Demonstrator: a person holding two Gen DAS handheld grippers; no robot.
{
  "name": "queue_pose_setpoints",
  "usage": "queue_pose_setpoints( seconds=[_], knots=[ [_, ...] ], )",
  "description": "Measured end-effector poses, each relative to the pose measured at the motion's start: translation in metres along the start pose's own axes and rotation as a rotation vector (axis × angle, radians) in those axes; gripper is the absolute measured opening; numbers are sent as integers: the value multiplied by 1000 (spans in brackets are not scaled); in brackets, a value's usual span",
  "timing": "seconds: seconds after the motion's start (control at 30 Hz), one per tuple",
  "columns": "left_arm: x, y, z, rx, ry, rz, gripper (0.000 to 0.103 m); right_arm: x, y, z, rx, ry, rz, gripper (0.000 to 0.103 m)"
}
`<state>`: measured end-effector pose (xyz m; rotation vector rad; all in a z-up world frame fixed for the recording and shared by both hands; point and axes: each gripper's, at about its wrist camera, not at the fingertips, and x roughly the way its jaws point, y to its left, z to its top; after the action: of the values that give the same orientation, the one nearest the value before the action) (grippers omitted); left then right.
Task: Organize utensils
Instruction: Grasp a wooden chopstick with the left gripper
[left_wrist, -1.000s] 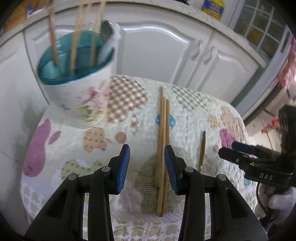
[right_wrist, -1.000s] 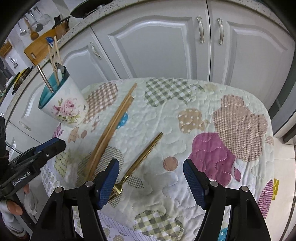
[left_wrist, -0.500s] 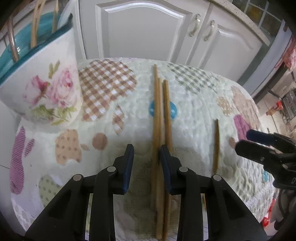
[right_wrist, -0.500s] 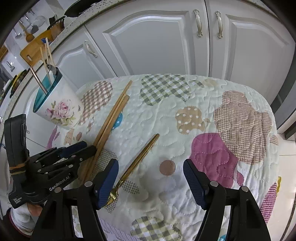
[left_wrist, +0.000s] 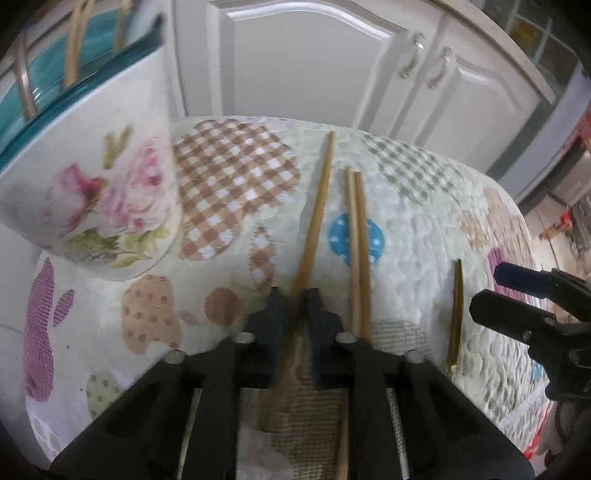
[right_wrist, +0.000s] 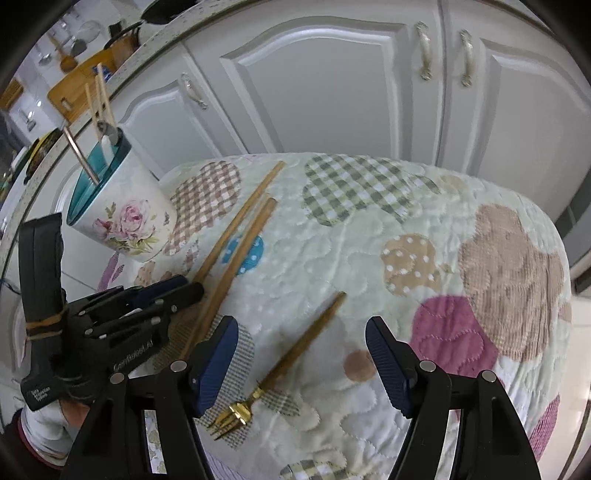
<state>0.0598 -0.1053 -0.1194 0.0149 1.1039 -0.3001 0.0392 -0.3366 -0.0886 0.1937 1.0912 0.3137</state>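
In the left wrist view my left gripper (left_wrist: 294, 295) has its jaws closing on one wooden chopstick (left_wrist: 318, 206), pads pressed to its sides. Two more chopsticks (left_wrist: 357, 240) lie side by side just to its right. A floral cup (left_wrist: 92, 184) with a teal inside holds several utensils at the left. In the right wrist view my right gripper (right_wrist: 303, 363) hovers over a gold fork (right_wrist: 306, 339), jaws closing slowly, the fork between them untouched. The left gripper (right_wrist: 184, 290) shows there by the chopsticks (right_wrist: 240, 236), with the cup (right_wrist: 122, 221) behind it.
Everything rests on a quilted patchwork cloth (right_wrist: 332, 221) over a small rounded table. White cabinet doors (right_wrist: 314, 92) stand close behind it. A counter with a wooden board (right_wrist: 85, 81) runs at the upper left. A hand (right_wrist: 74, 410) holds the left gripper.
The left gripper came down and forward, and its jaws went from wide apart to tight on one chopstick, which swung away from the other two. The right gripper edged nearer the fork and narrowed a little.
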Motion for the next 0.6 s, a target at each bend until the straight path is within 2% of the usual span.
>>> queue_pose_setpoints(
  seconds=[0.07, 0.1, 0.27, 0.4, 0.47, 0.6],
  knots=[
    [-3, 9, -3, -31, 1, -20, 8, 6, 4, 6, -13, 6, 11, 53],
    [-6, 13, -5, -38, -1, -14, 8, 9, 6, 10, -16, 11, 16, 52],
    [-19, 26, -20, -60, 6, -7, 7, 33, 22, 36, -46, 25, 31, 52],
    [-27, 24, -31, -54, 9, -15, 7, 57, 33, 51, -70, 45, 2, 52],
    [-30, 22, -37, -47, 14, -22, 7, 71, 35, 53, -82, 70, -9, 52],
    [-33, 22, -45, -51, 24, -31, 7, 66, 37, 46, -157, 53, -62, 52]
  ],
)
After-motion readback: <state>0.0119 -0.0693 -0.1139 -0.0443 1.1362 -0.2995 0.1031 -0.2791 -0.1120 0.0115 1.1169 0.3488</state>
